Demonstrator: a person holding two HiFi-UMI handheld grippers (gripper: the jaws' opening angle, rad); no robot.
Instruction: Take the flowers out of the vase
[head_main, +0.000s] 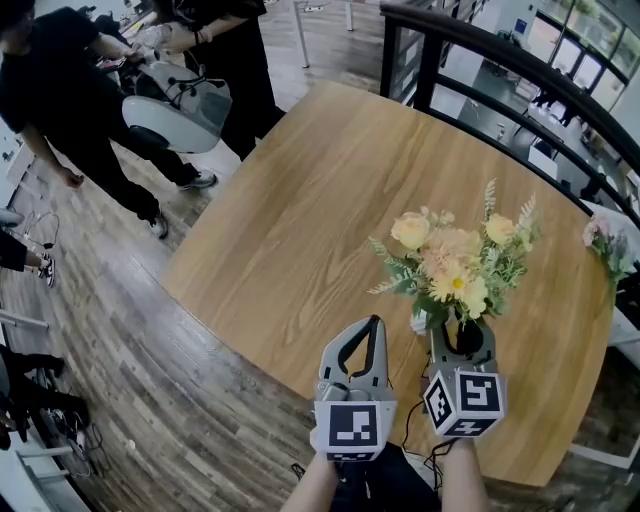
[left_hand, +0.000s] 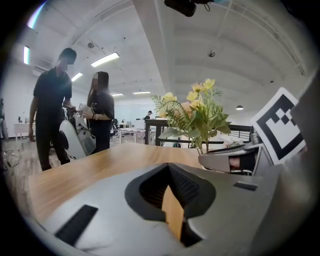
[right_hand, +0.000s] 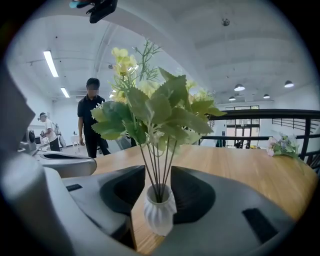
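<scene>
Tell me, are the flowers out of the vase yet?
Not yet. Nothing looks done: the flowers stand with their stems in the white vase on the table. In hand: the right gripper is open, with the vase between its jaws but not squeezed. The left gripper is shut and empty beside it. Left to do: take hold of the flowers and lift them out.
</scene>
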